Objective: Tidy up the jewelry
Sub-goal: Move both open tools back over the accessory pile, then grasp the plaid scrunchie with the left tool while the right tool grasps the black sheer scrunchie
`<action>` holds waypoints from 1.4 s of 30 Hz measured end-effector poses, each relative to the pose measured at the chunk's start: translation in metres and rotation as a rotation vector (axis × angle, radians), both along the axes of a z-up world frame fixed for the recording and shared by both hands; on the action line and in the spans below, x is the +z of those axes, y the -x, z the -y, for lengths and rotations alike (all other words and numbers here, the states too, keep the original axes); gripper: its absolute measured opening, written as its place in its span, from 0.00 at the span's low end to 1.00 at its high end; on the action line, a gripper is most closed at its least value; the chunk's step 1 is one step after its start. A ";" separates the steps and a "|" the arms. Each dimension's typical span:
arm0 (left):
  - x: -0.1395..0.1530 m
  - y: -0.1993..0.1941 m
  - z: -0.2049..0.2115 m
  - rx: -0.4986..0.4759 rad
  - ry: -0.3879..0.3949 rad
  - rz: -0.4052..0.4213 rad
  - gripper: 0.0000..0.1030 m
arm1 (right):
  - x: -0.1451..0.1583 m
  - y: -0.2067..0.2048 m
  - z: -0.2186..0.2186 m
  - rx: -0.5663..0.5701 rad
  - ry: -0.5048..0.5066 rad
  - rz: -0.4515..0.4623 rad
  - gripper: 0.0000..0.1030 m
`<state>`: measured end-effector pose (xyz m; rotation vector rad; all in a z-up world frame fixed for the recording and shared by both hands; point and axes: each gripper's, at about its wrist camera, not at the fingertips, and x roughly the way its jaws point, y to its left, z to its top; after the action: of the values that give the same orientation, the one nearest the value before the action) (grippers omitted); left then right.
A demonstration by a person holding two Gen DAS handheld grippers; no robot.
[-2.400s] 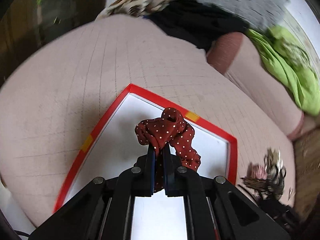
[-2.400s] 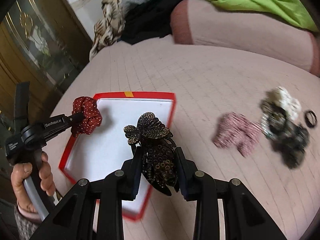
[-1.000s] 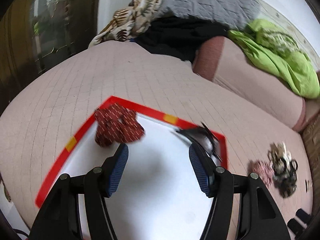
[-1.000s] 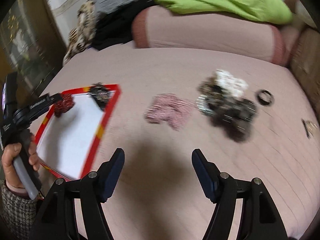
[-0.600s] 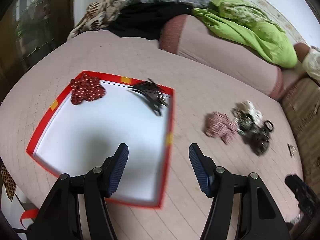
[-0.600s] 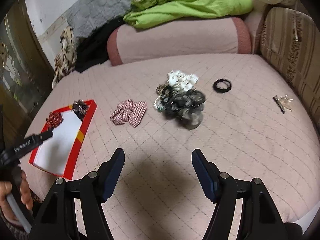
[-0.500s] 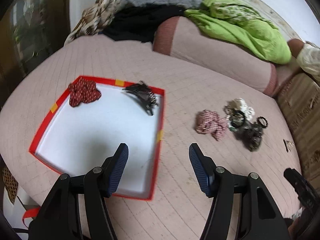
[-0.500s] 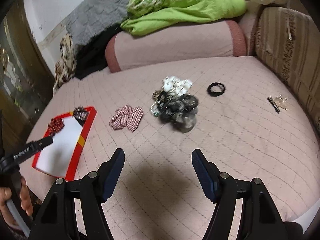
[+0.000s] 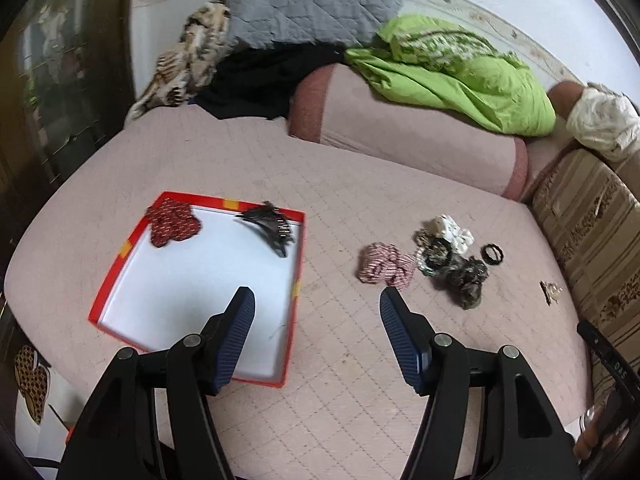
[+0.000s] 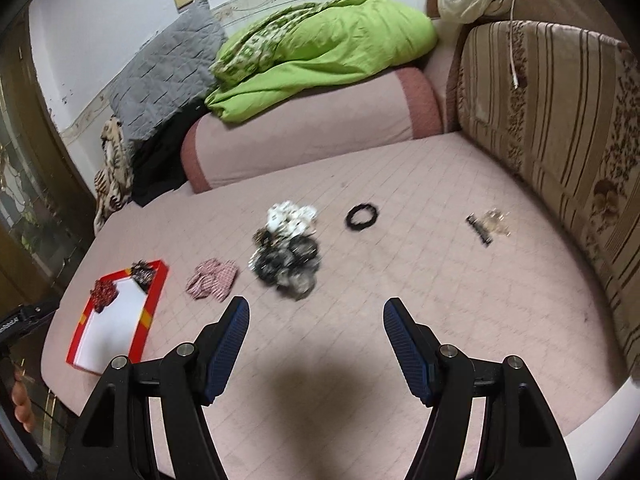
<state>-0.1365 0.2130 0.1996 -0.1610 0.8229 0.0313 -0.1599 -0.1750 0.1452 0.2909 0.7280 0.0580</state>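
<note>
- My left claw (image 9: 316, 300) is released, jaws spread with nothing between them, hanging above the pink quilted bed (image 9: 344, 392).
- My right claw (image 10: 316, 310) is likewise released and empty, over a bare stretch of the same bed.
- From the left claw, the red tray (image 9: 105, 286) with its white floor lies at 10 o'clock, its near right corner just beside the left finger (image 9: 236, 328).
- Inside the tray, the red dotted scrunchie (image 9: 173, 225) sits in the far left corner, and the dark hair claw clip (image 9: 270, 226) lies in the far right corner, apart from the scrunchie.
- At 1 o'clock from the left claw, outside the tray, a pink checked scrunchie (image 9: 383, 267) lies on the bed, touching a heap of mixed hair accessories (image 9: 450, 258).
- A black hair tie (image 9: 492, 254) lies just beyond the heap at 2 o'clock, and a small hairpin (image 9: 550, 291) lies further right, near the striped cushion (image 9: 592, 236).
- In the right wrist view, the heap sits at 12 o'clock from the claw, the tray at 9 o'clock, well apart.
- Far off at 12 o'clock lie a bolster (image 9: 404, 128), a green blanket (image 9: 460, 84) and a grey pillow (image 9: 312, 0).
</note>
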 end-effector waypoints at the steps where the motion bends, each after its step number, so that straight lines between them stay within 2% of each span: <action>1: 0.000 -0.006 0.004 -0.016 -0.002 -0.010 0.62 | -0.001 -0.004 0.004 -0.003 -0.001 -0.002 0.72; 6: -0.022 -0.055 0.035 -0.088 -0.036 -0.068 0.62 | -0.026 -0.036 0.020 -0.004 -0.053 -0.061 0.72; 8: -0.041 -0.076 0.045 -0.096 -0.044 -0.104 0.62 | -0.042 -0.052 0.019 0.021 -0.077 -0.093 0.72; 11: -0.079 -0.111 0.058 -0.115 0.004 -0.184 0.62 | -0.063 -0.075 0.007 0.077 -0.100 -0.125 0.72; 13: -0.099 -0.129 0.064 -0.120 0.019 -0.210 0.62 | -0.073 -0.088 -0.001 0.106 -0.113 -0.134 0.72; 17: -0.131 -0.162 0.072 -0.126 0.000 -0.232 0.62 | -0.089 -0.118 -0.017 0.142 -0.135 -0.148 0.72; 24: -0.165 -0.196 0.073 -0.153 0.026 -0.271 0.62 | -0.113 -0.161 -0.036 0.157 -0.125 -0.181 0.73; 27: -0.174 -0.202 0.071 -0.160 0.057 -0.291 0.62 | -0.123 -0.173 -0.042 0.155 -0.110 -0.199 0.73; 30: -0.175 -0.203 0.074 -0.159 0.047 -0.281 0.63 | -0.130 -0.180 -0.046 0.148 -0.099 -0.209 0.73; 32: -0.175 -0.202 0.077 -0.166 0.040 -0.282 0.62 | -0.135 -0.183 -0.048 0.147 -0.109 -0.217 0.54; 33: -0.175 -0.200 0.078 -0.172 0.037 -0.286 0.48 | -0.137 -0.184 -0.048 0.150 -0.117 -0.226 0.38; 34: -0.175 -0.200 0.081 -0.180 0.036 -0.292 0.33 | -0.139 -0.184 -0.048 0.150 -0.124 -0.241 0.31; 35: -0.175 -0.199 0.084 -0.200 0.044 -0.313 0.11 | -0.138 -0.182 -0.047 0.144 -0.133 -0.241 0.28; 37: -0.170 -0.192 0.088 -0.214 0.068 -0.322 0.09 | -0.134 -0.177 -0.047 0.138 -0.141 -0.238 0.19; 42: -0.137 -0.160 0.083 -0.220 0.111 -0.275 0.09 | -0.118 -0.151 -0.044 0.130 -0.153 -0.220 0.15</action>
<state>0.0237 0.1300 0.0631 -0.1726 1.1139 -0.2035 -0.0085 -0.1311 0.0269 0.4002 0.9630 0.2084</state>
